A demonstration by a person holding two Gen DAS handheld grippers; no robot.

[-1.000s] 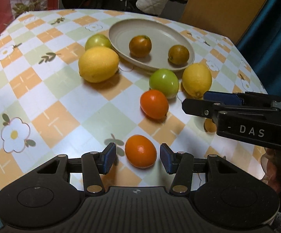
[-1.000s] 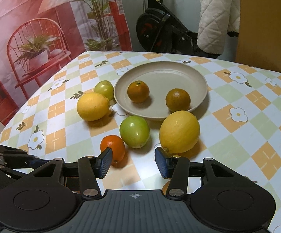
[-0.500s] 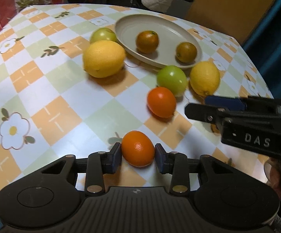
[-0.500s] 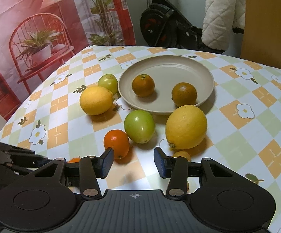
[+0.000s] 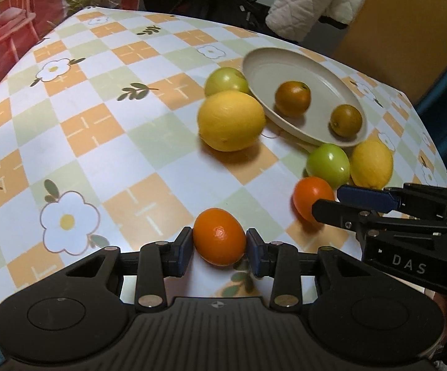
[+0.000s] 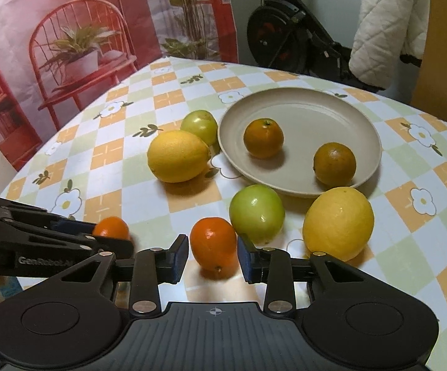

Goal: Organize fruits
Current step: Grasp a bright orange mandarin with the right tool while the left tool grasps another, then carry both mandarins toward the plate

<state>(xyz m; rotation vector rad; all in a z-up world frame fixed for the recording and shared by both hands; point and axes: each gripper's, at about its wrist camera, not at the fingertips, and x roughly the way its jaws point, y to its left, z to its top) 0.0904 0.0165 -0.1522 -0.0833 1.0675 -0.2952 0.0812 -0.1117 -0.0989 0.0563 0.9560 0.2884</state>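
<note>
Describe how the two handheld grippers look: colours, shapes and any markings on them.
Both are black plastic. The left gripper and the right gripper have two slim fingers with dark blue pads, round silver rivets and a ribbed body. Side lettering reads "DAS" on the right one and "GenRobot" on the left.

A table (image 6: 112, 154) with a checked, flower-printed cloth fills the middle. At 10 o'clock hangs a red backdrop (image 6: 68, 15); at 12 an exercise bike (image 6: 285, 43); at 1 a white quilt (image 6: 387, 24).

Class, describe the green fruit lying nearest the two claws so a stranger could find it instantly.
Start at the beige plate. Just off its near rim lie a green fruit and a lemon side by side. It is the shiny green one, rounder and smaller than the lemon.
</note>
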